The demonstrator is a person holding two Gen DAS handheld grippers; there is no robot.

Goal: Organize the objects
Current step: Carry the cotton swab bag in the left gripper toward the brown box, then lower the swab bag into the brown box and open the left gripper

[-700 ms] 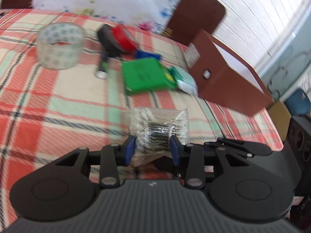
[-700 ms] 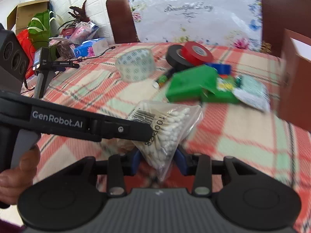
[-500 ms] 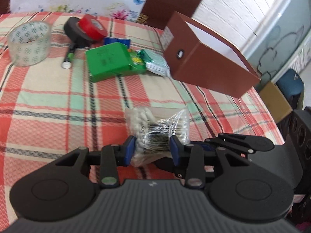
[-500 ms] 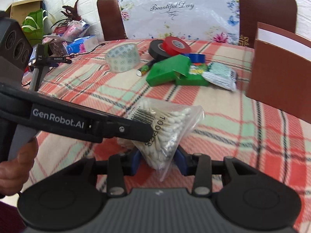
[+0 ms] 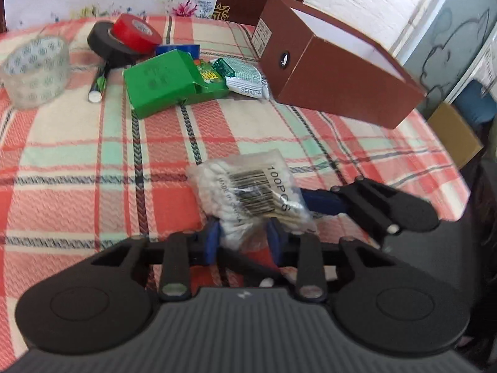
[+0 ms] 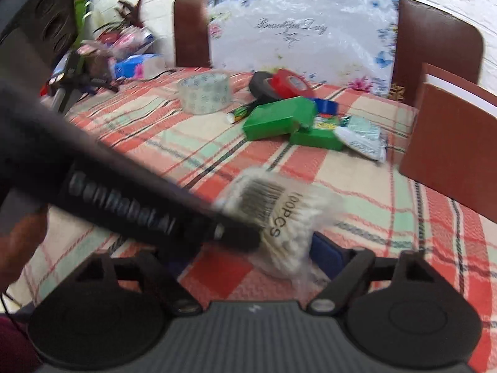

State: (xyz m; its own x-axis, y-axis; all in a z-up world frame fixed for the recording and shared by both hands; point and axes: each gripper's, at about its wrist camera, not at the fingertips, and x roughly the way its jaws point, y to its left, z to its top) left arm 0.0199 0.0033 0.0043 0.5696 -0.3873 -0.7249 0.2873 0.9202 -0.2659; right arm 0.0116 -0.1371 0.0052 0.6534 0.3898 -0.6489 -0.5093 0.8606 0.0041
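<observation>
A clear bag of cotton swabs [image 5: 251, 195] with a barcode label is held above the plaid tablecloth. My left gripper [image 5: 243, 241] is shut on the bag's near end. My right gripper [image 6: 248, 258] has its jaws spread wide, with the bag [image 6: 279, 214] between them and loose of the pads. In the left wrist view one blue pad [image 5: 323, 200] of the right gripper sits beside the bag. An open brown box [image 5: 335, 62] lies on its side at the far right; it also shows in the right wrist view [image 6: 450, 143].
At the far side lie a clear tape roll [image 5: 34, 68], black [image 5: 105, 43] and red tape rolls [image 5: 135, 32], a green box [image 5: 164, 80], a foil packet [image 5: 245, 76] and a battery [image 5: 98, 88]. Two chairs [image 6: 435, 43] stand behind. Clutter [image 6: 124, 52] sits far left.
My right gripper has opened and let go of the swab bag, which my left gripper still holds. Both views have shifted.
</observation>
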